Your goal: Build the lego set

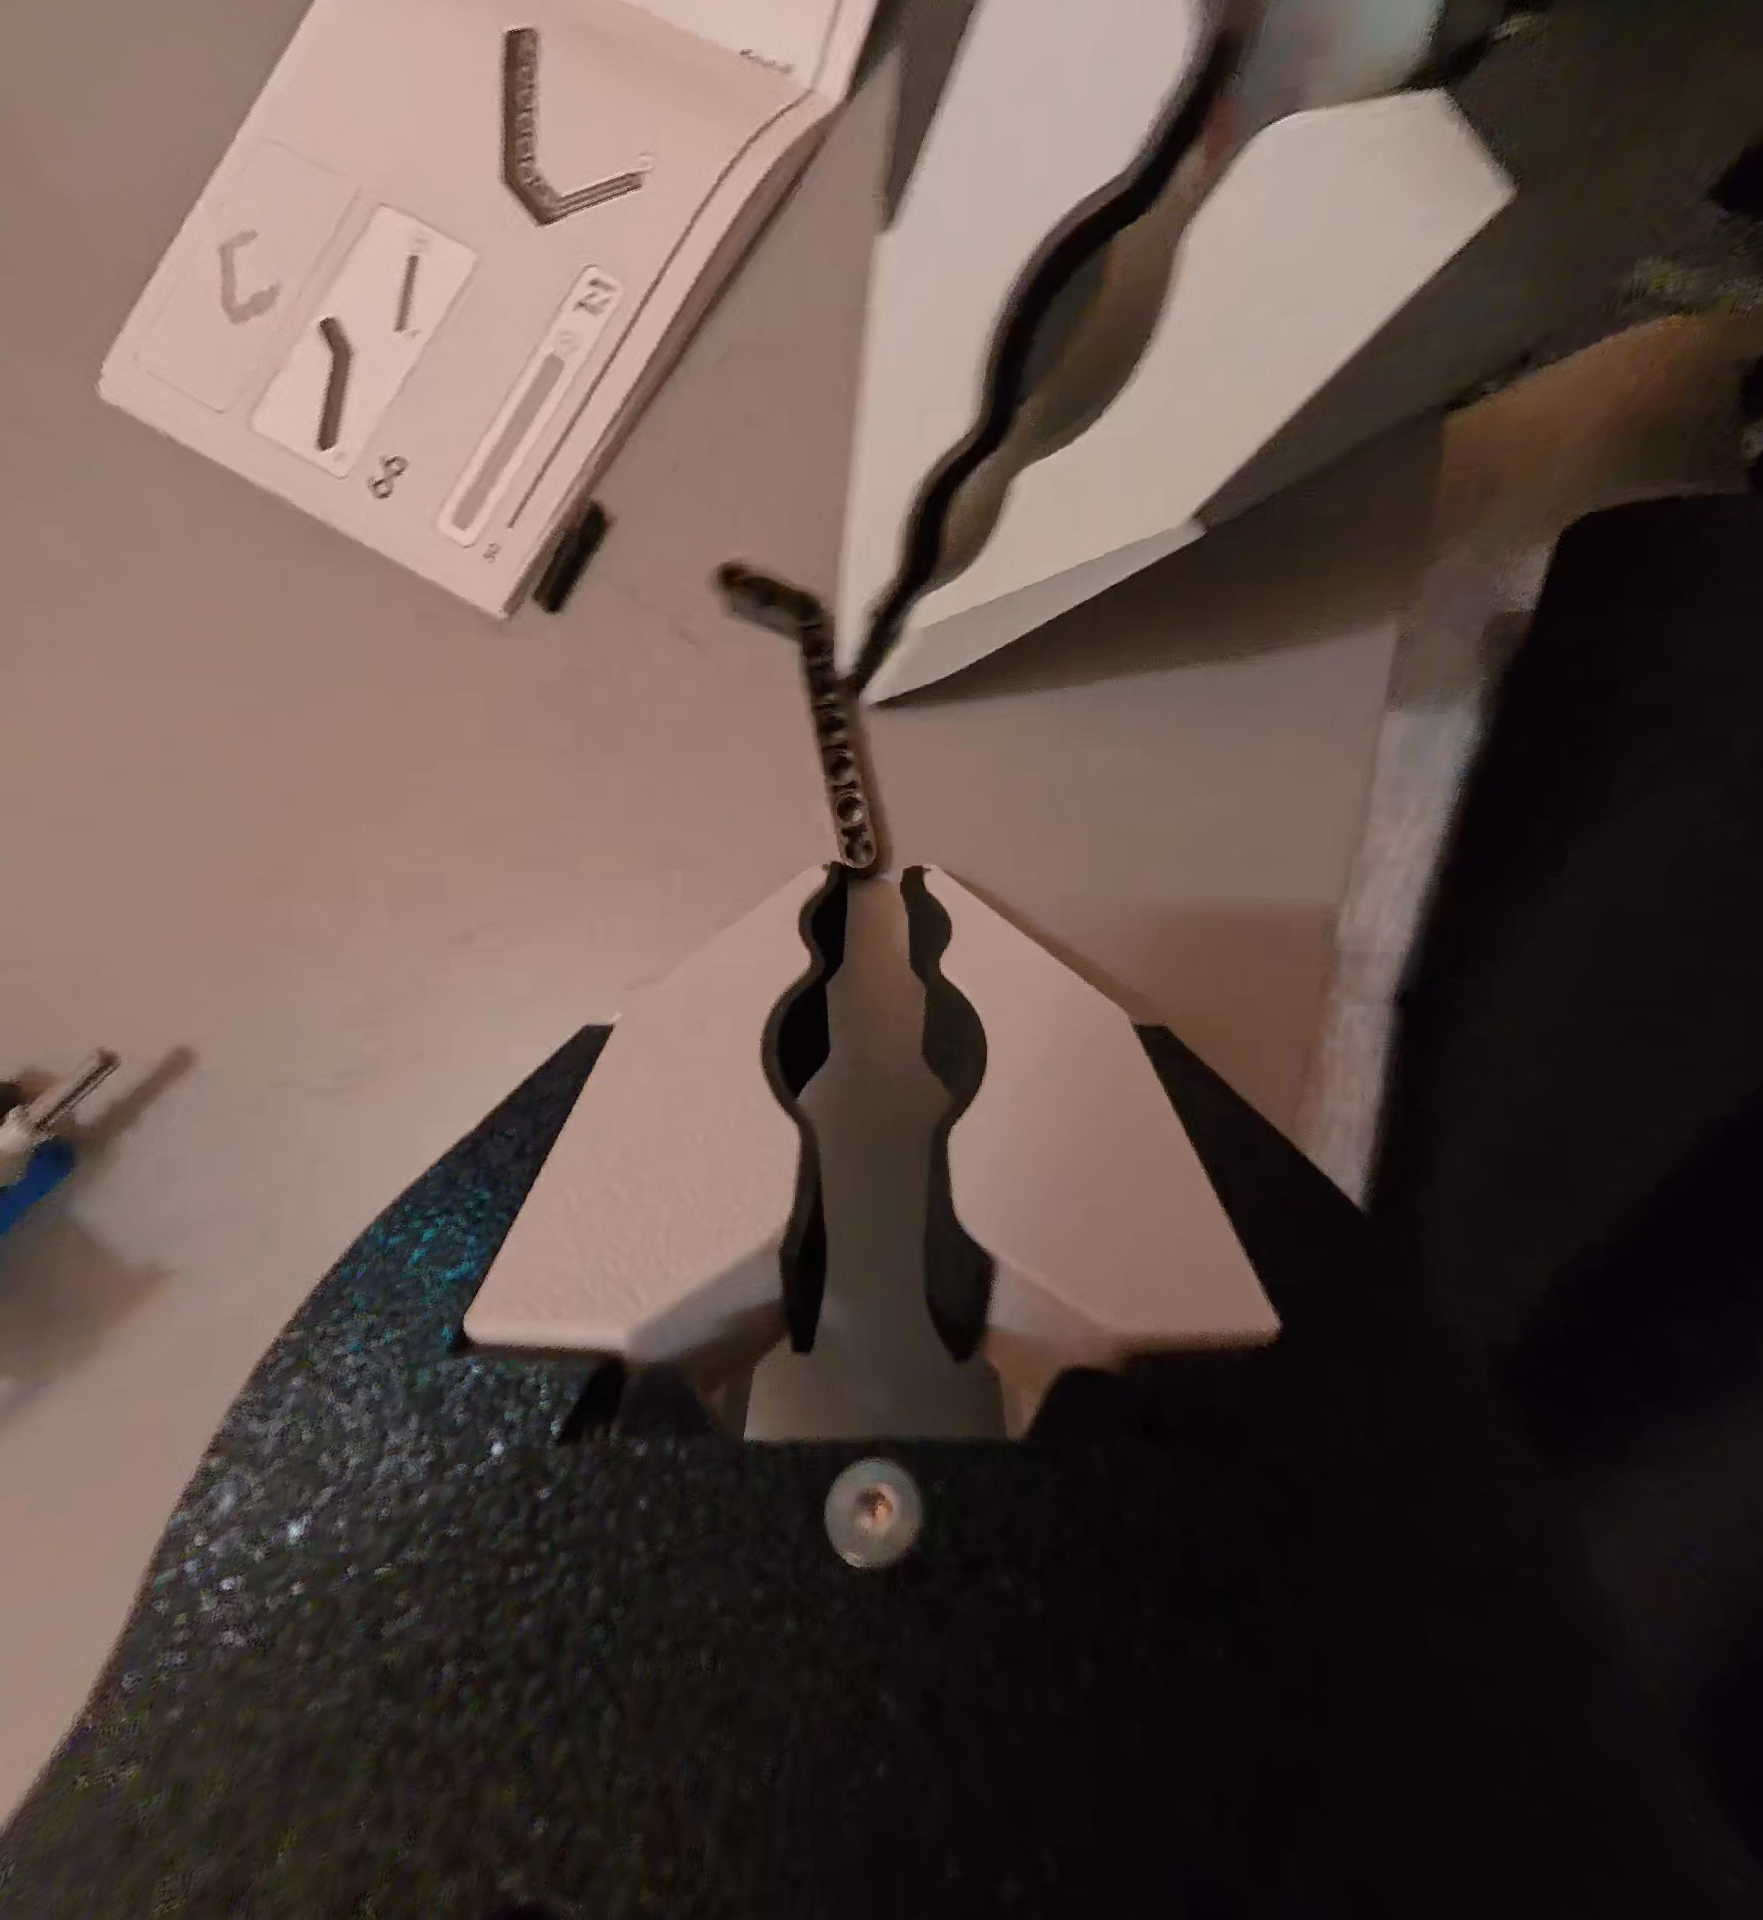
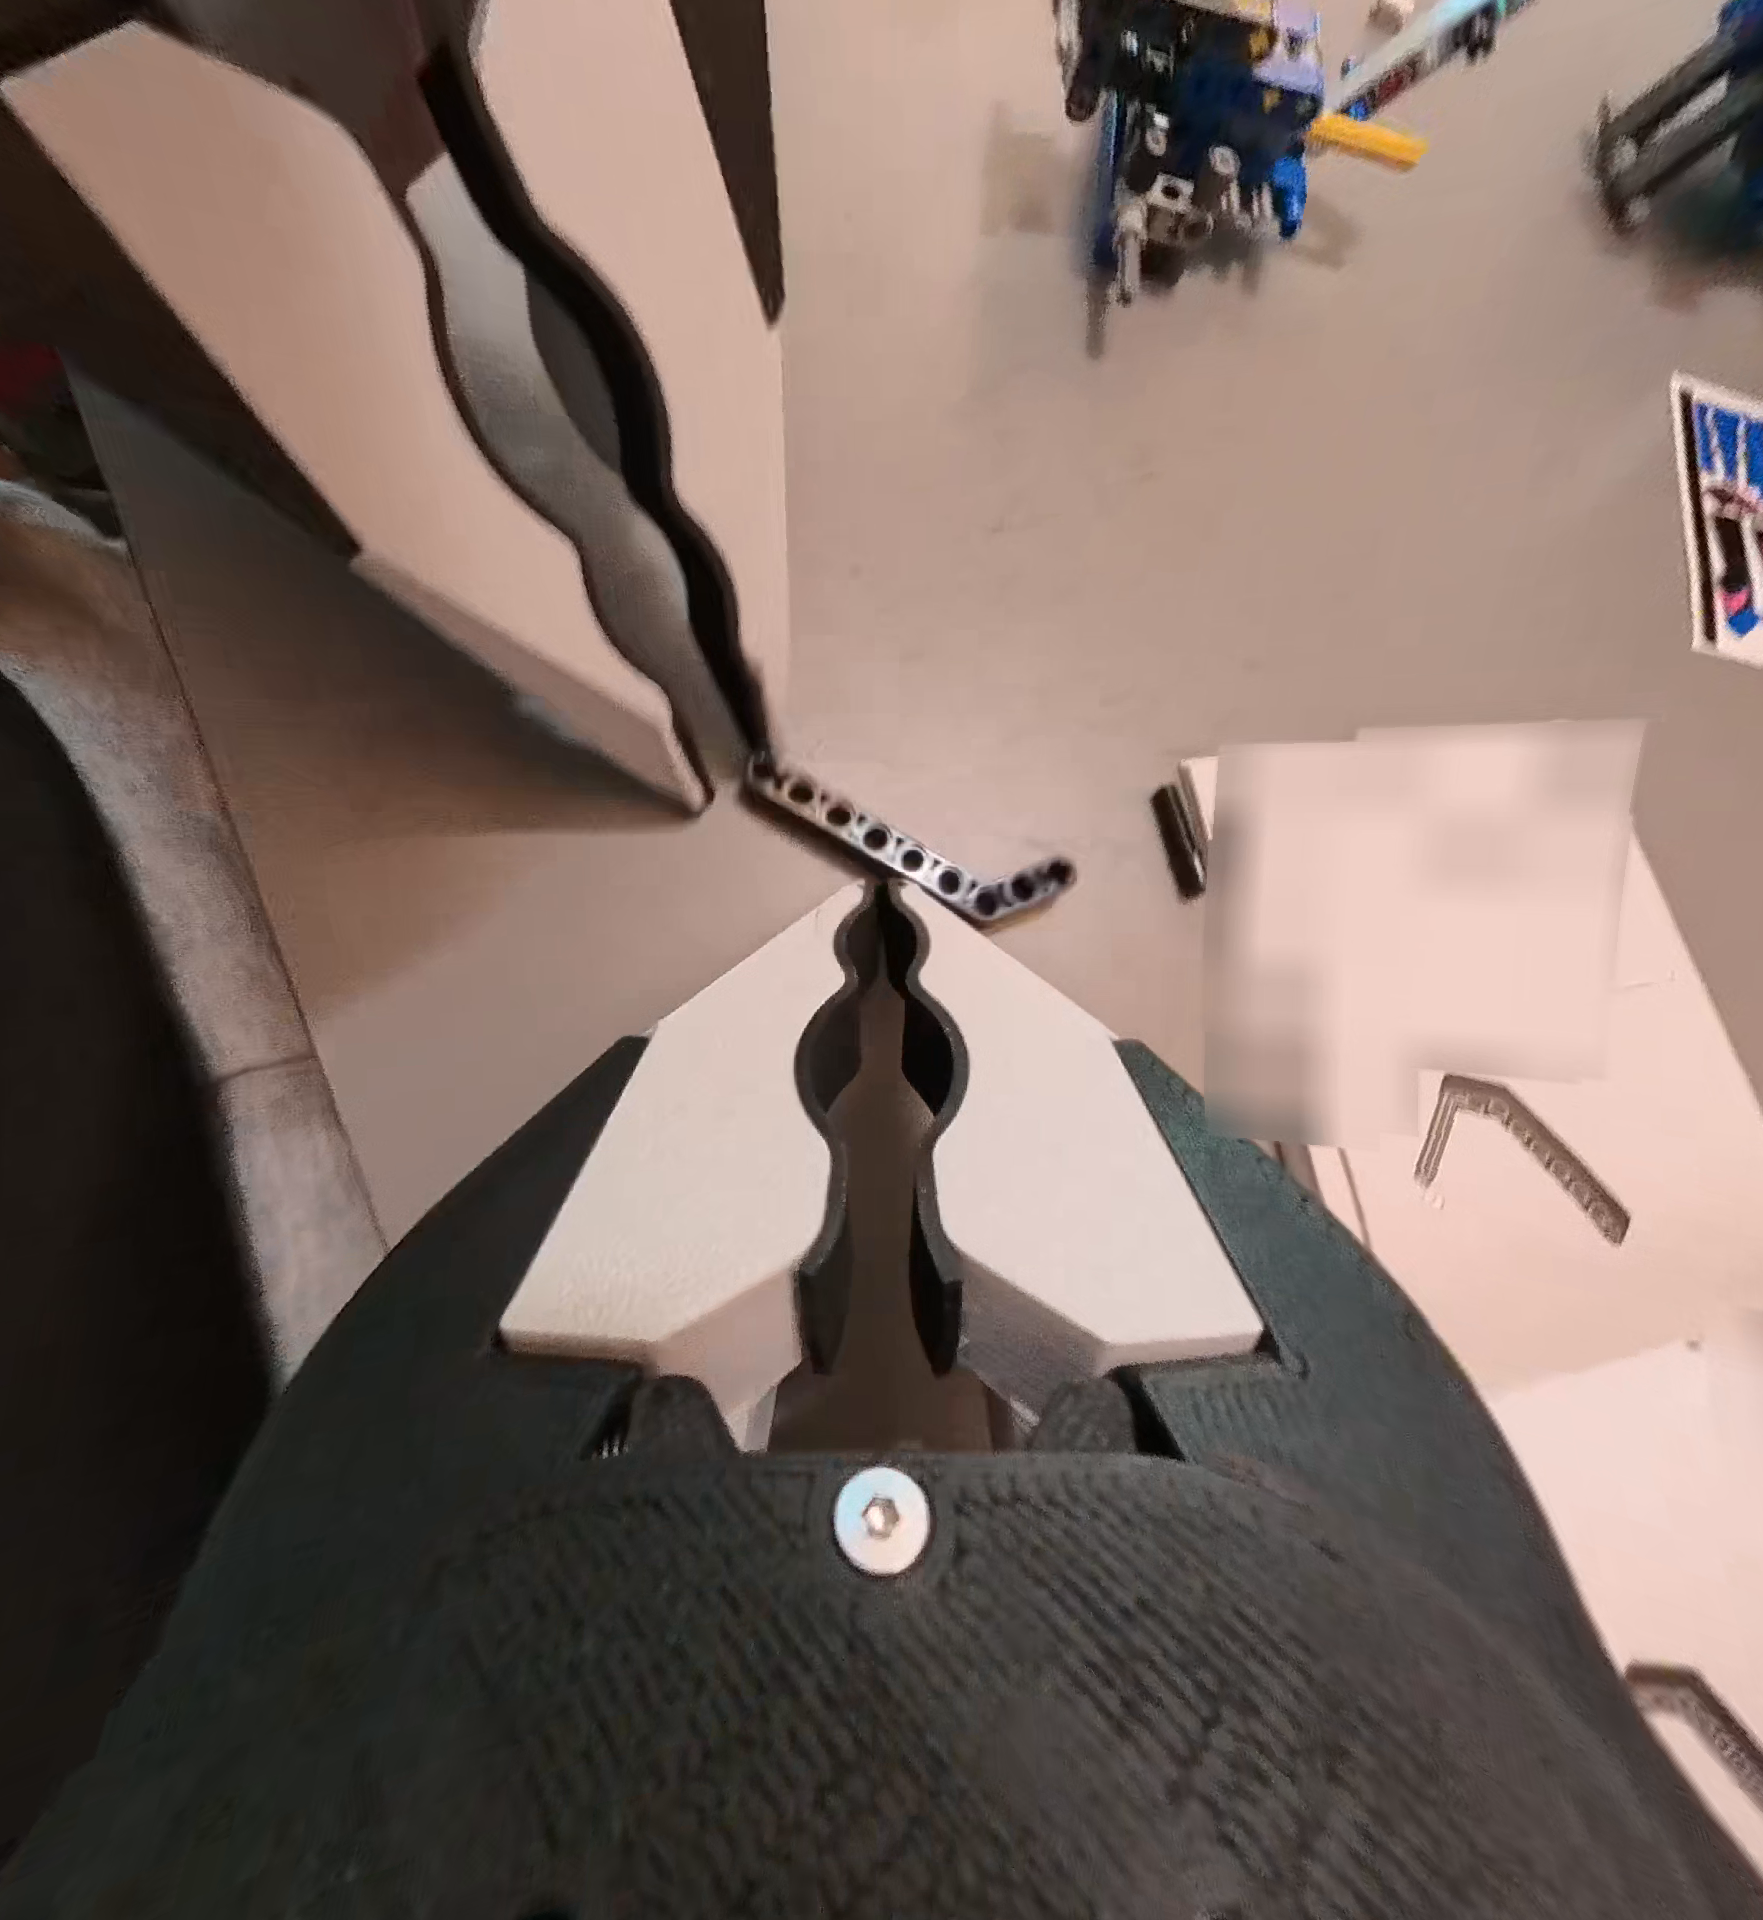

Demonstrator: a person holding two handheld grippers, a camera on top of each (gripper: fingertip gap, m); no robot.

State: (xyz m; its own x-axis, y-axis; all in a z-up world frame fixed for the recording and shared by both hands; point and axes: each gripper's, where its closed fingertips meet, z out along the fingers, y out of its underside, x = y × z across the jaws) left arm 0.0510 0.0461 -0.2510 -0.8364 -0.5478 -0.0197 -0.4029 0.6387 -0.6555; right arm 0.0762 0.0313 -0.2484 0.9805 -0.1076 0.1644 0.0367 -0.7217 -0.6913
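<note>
On the beige table (image 1: 233, 779), I see a black bent strip with holes (image 1: 846, 748) lifted between my two grippers. My right gripper (image 2: 882, 896) is closed on the middle of the strip. My left gripper (image 1: 872, 871) stands narrowly open at the strip's straight end. An open booklet (image 1: 420, 260) lies beyond the strip
</note>
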